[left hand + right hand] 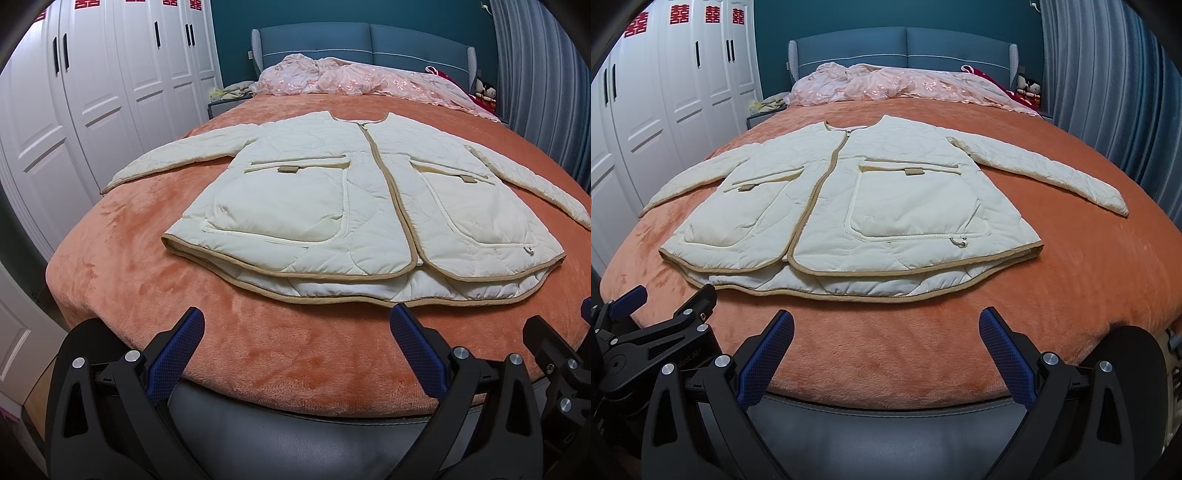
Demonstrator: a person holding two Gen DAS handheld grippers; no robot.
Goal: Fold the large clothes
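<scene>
Left gripper [295, 339] and right gripper [886, 341] both hang at the foot of the bed [258, 354], jaws spread wide and empty; neither touches cloth. Ahead lies the cream quilted jacket [332, 199], flat and face up on the orange blanket, hem nearest the fingers, collar far, long axis running away from them; sleeves splayed to either side. Judgement: each gripper is nearer its own side's sleeve.

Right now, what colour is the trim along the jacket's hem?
Tan trim on a cream quilted jacket, clearest in the right wrist view.
</scene>
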